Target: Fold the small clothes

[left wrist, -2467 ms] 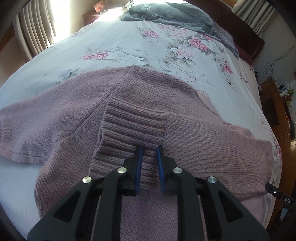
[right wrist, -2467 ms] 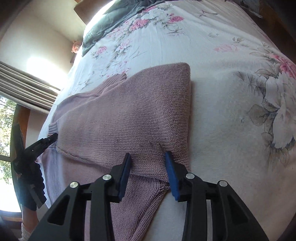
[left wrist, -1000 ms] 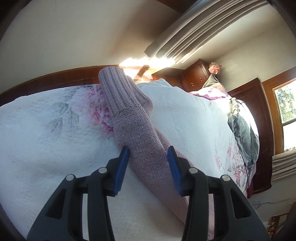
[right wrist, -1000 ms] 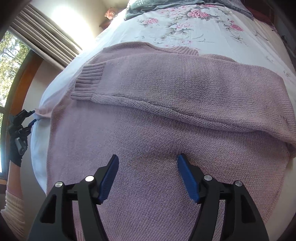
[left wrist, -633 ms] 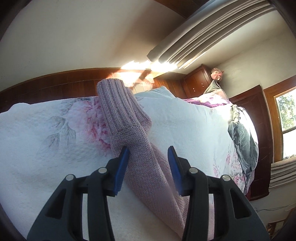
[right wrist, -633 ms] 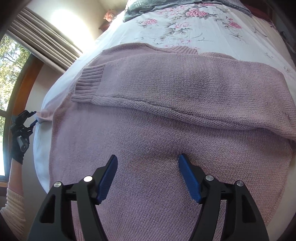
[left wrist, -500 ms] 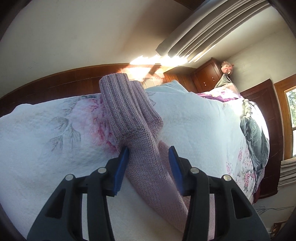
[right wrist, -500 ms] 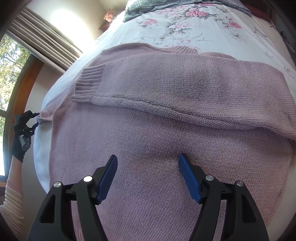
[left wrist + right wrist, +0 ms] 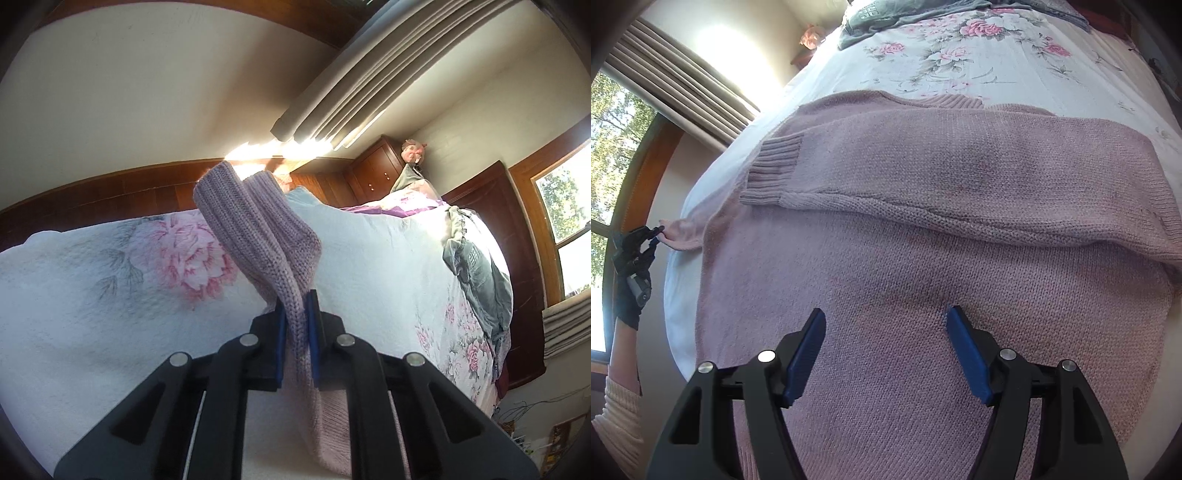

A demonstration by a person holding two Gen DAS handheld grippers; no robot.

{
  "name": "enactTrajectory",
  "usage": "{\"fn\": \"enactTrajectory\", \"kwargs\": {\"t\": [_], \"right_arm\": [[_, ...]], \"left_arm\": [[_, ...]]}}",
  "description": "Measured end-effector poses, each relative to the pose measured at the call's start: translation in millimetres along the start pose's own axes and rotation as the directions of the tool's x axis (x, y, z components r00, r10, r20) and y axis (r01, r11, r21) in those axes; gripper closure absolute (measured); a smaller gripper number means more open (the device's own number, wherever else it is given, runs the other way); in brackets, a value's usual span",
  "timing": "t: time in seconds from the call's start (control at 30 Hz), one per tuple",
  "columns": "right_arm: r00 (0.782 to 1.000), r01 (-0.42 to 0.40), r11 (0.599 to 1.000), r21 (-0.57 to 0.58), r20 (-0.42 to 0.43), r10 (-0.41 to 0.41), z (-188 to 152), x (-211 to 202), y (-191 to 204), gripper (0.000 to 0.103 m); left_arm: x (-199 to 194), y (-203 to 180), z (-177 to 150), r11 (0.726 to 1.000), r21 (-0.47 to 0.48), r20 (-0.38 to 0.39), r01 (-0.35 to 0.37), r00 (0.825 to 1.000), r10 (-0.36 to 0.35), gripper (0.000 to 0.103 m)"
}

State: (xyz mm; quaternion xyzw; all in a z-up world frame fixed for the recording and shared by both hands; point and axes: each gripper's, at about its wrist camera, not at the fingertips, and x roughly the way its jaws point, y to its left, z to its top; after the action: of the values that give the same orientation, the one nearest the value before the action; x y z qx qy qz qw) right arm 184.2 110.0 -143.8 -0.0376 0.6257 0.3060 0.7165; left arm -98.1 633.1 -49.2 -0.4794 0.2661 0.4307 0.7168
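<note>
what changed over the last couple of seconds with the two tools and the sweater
The left tool let go of the folded sleeve's cuff, swung to the other sleeve at the bed edge, and has now clamped shut on it. The right tool released the sweater, opened wide, and pulled back above its body. The folded sleeve stays across the chest; the floral bedspread is unchanged.

**Bed and what lies on it**

The bed (image 9: 1015,74) carries a white quilted cover printed with pink flowers and grey leaves. A mauve knit sweater (image 9: 923,258) lies flat across its near part, 1 sleeve (image 9: 886,173) folded over the body. At the far end a grey garment (image 9: 886,18) lies crumpled on the cover.
</note>
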Motion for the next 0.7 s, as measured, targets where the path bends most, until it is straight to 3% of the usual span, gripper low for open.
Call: {"fn": "enactTrajectory", "kwargs": {"t": [0.13, 0.23, 0.4, 0.5, 0.7], "right_arm": [[1.0, 0.018, 1.0, -0.003, 0.024, -0.018, -5.8, -13.2, -2.4, 0.035], [0.998, 0.054, 0.999, -0.004, 0.044, -0.054, -10.3, -24.4, -8.5, 0.035], [0.996, 0.061, 0.998, 0.029, 0.07, -0.063, -21.5, -41.7, -27.1, 0.035], [0.994, 0.074, 0.996, 0.039, 0.08, -0.077, -27.2, -49.4, -36.6, 0.035], [0.992, 0.067, 0.996, 0.054, 0.101, -0.072, -35.0, -61.1, -52.1, 0.035]], "left_arm": [[-12.0, -55.2, -20.0, 0.991, 0.116, -0.002, 0.072, 0.997, -0.072, 0.095], [-17.0, -104.6, -45.8, 0.968, 0.219, -0.019, 0.124, 0.992, -0.123, 0.095], [-14.9, -181.9, -106.7, 0.904, 0.374, -0.092, 0.208, 0.978, -0.187, 0.095], [-9.8, -218.6, -144.1, 0.87, 0.421, -0.147, 0.256, 0.966, -0.213, 0.095], [-11.4, -280.4, -227.2, 0.785, 0.493, -0.264, 0.375, 0.924, -0.276, 0.095]]}}
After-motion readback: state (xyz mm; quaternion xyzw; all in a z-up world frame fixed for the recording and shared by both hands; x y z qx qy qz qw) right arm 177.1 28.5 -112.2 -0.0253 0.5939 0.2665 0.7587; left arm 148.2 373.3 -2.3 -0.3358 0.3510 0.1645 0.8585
